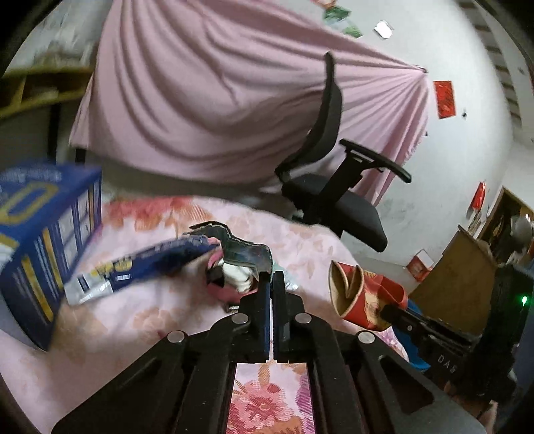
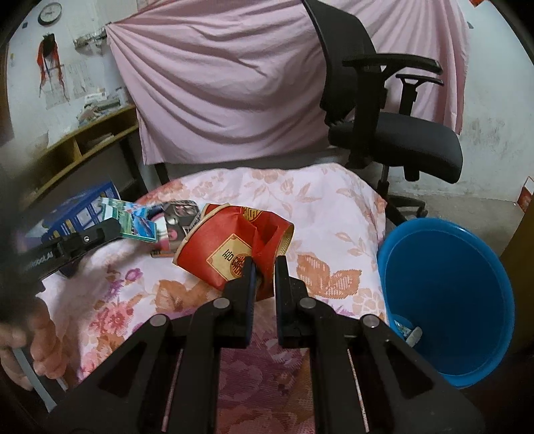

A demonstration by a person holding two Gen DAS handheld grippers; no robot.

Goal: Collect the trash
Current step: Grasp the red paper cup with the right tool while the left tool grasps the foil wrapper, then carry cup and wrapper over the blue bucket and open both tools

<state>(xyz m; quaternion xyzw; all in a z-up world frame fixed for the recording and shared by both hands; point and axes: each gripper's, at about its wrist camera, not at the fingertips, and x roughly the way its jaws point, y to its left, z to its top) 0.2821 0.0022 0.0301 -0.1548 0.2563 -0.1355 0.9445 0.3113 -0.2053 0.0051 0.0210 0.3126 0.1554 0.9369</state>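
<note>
The blue bin [image 2: 447, 300] holds only a scrap or two, while the right gripper [image 2: 265, 267] pinches a red paper box [image 2: 233, 240], the left gripper [image 1: 271, 283] is pressed together on a torn wrapper [image 1: 247, 253], and more packets [image 1: 140, 267] wait on the bed [image 2: 333, 213].

Pink draped sheet [image 2: 217, 83], black office chair [image 2: 393, 133], stained white wall [image 2: 494, 133], wooden shelf [image 2: 83, 140], wall clock [image 2: 50, 13]

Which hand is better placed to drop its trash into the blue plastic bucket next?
Right. The right gripper already pinches the red paper box, and the blue plastic bucket sits just to its right.
</note>
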